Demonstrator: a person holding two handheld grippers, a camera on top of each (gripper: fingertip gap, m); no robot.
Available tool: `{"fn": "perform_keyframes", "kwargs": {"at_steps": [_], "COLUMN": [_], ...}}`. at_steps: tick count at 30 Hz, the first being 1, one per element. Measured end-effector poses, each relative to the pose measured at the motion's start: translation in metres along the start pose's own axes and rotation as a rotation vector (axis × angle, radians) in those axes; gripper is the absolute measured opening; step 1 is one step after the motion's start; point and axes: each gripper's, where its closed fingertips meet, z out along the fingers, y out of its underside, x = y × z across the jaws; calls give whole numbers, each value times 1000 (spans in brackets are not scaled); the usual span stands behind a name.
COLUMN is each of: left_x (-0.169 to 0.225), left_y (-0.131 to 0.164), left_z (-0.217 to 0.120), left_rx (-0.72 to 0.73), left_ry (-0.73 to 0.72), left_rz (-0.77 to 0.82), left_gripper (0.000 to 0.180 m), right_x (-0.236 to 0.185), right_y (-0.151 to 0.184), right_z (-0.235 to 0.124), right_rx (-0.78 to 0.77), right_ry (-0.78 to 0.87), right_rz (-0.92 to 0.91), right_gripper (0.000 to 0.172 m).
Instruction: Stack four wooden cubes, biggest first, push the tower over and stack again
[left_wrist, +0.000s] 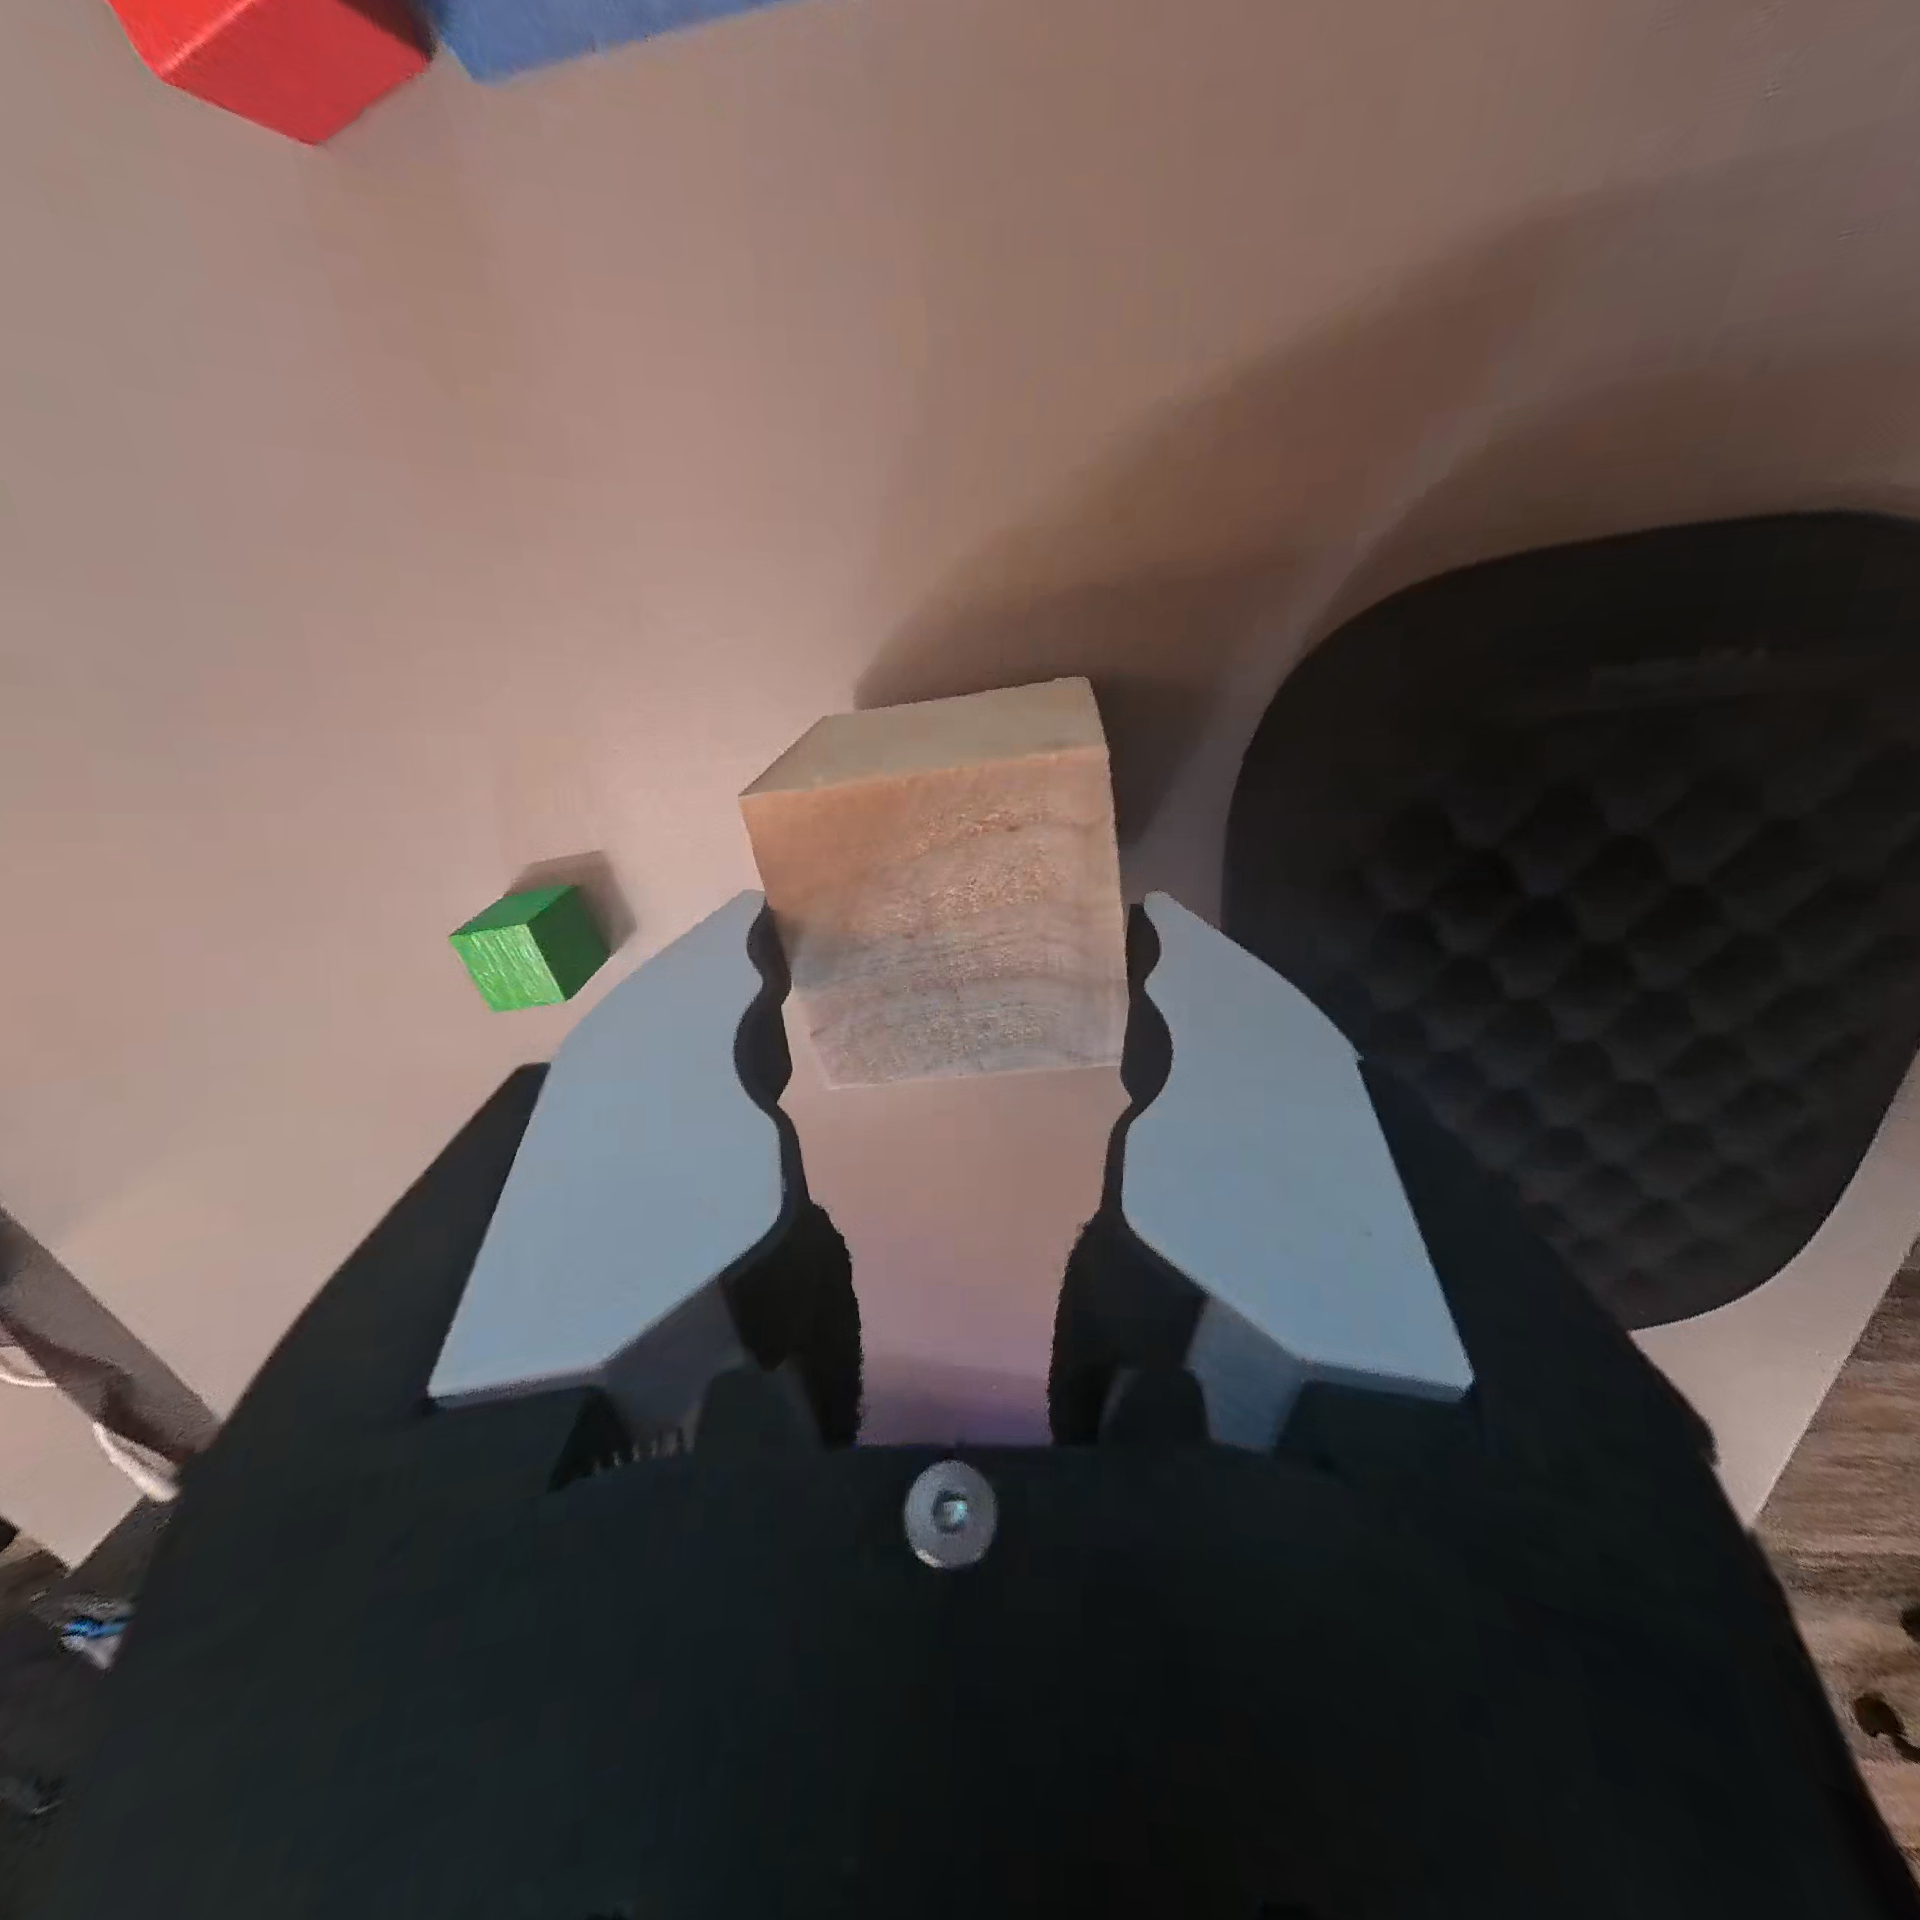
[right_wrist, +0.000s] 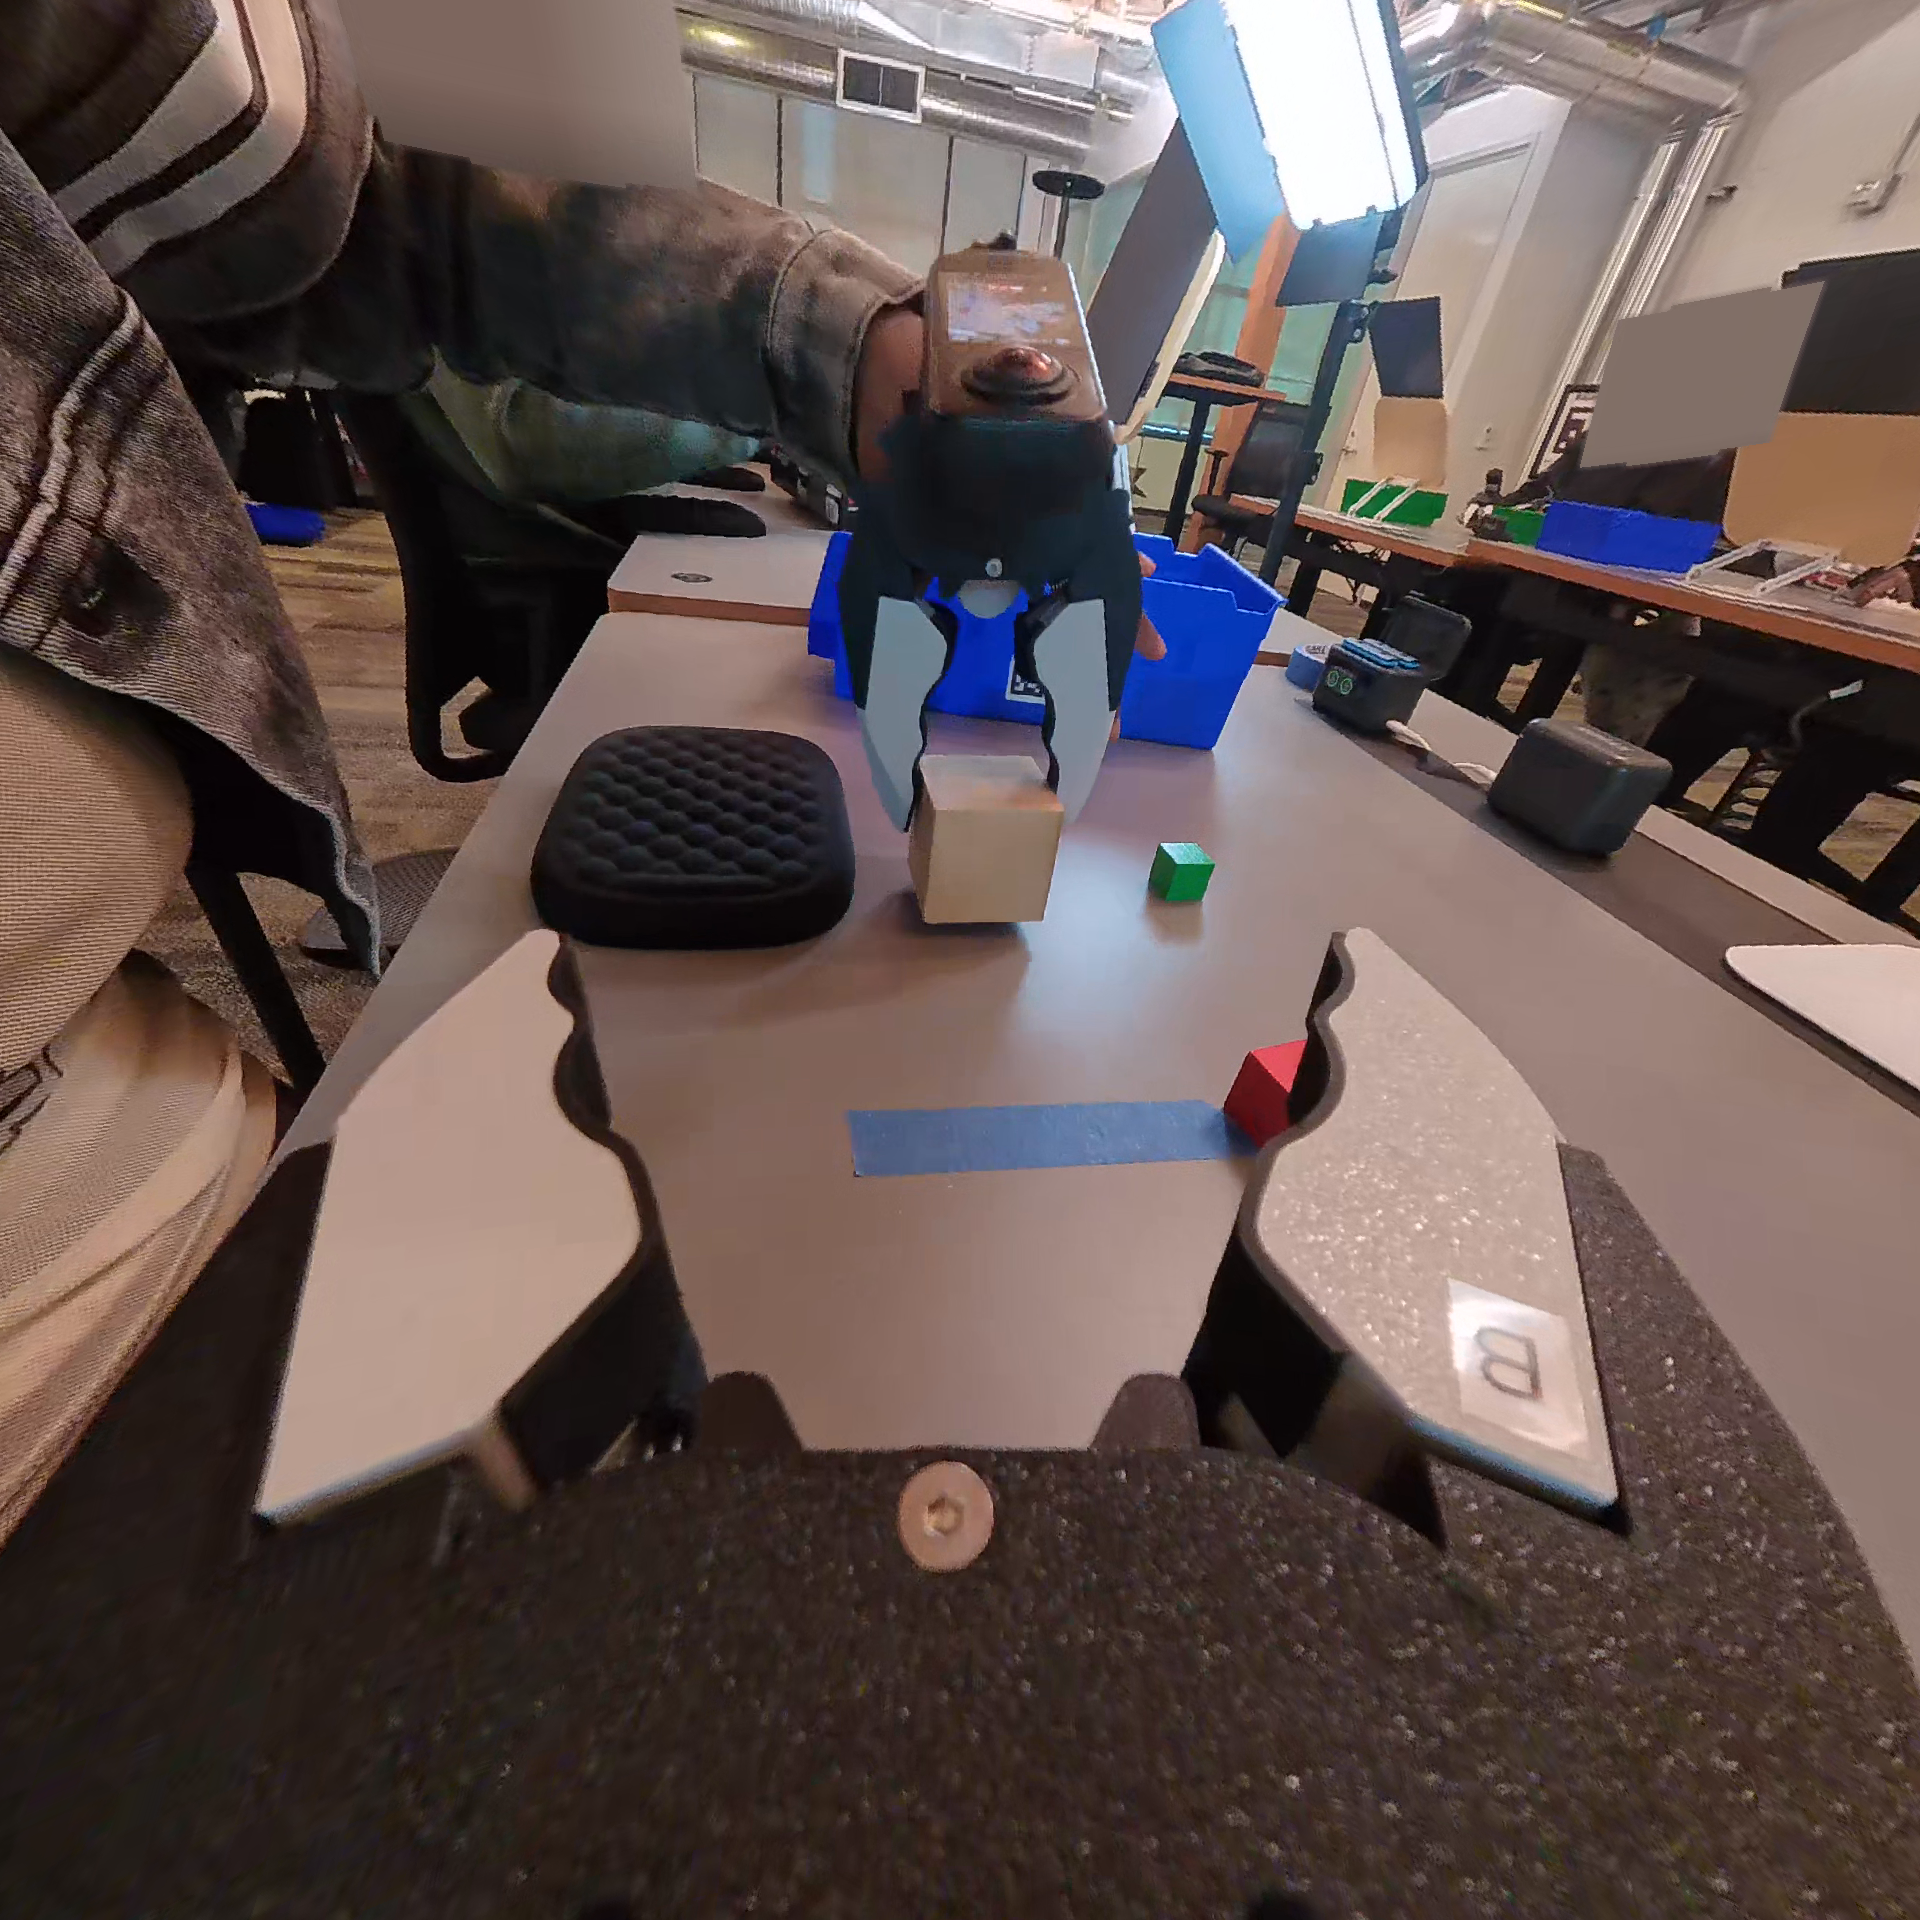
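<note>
Natural wood cube (right_wrist: 985, 847): largest, unpainted pale grain, slightly tilted, clear of the grey table (right_wrist: 1455, 1039) beside a black cushion (right_wrist: 691, 836), clamped between the pads of the left gripper (left_wrist: 951, 935). Red cube (right_wrist: 1262, 1086): medium, at the end of a blue tape strip (right_wrist: 1029, 1136). Green cube (right_wrist: 1181, 871): smallest, flat on the table. Right gripper (right_wrist: 945, 997): spread wide, bare; lettered sticker on one finger.
</note>
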Motion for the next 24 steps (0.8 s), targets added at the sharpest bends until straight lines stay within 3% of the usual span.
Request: {"fn": "perform_keyframes", "kwargs": {"at_steps": [12,16,20,24], "left_x": [5,4,-5,-12], "left_y": [6,9,-23,-71], "left_z": [7,4,-22,-76], "left_rx": [-3,6,297,800], "left_ry": [28,11,-71,-220], "left_rz": [-43,-108,-261,-399], "left_gripper": [63,90,101,113], "right_x": [1,5,27,44], "right_y": [2,2,12,42], "right_z": [1,-1,-9,-29], "right_rx": [-13,-12,-116,-455], "right_ry": [10,30,132,81], "right_rz": [-8,4,8,-43], "right_gripper": [129,126,107,105]}}
